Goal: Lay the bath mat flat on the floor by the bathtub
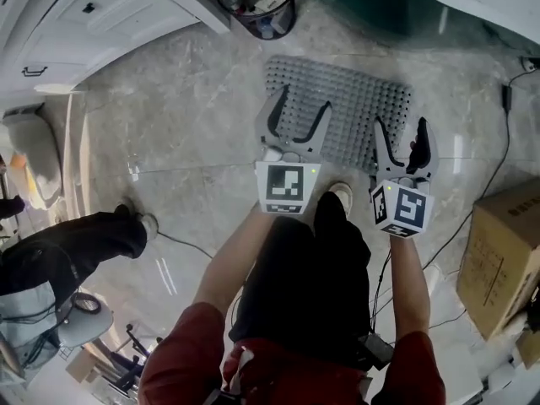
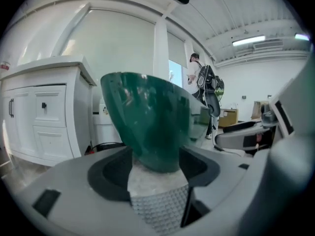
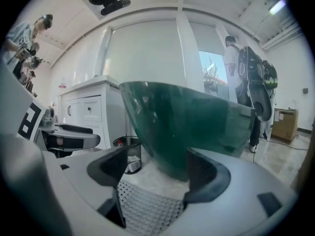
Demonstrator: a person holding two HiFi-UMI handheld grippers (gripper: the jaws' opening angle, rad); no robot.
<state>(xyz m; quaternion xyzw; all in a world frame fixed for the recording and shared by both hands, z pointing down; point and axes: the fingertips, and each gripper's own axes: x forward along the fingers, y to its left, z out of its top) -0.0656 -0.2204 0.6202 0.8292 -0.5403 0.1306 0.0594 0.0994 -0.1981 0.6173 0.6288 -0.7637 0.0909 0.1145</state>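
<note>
Left gripper (image 1: 294, 112) and right gripper (image 1: 399, 137), both open and empty, should lift straight away from the grey perforated rubber bath mat (image 1: 354, 91) beneath their fingers (image 1: 272, 116).

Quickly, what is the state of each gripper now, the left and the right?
Left gripper: open, fingers apart, holding nothing, over the bath mat.
Right gripper: open, fingers apart, holding nothing.

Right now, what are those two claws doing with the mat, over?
Left gripper open, empty. Right gripper open, empty. Bath mat flat on floor beside green bathtub. Waste bin clear of its far corner.
</note>
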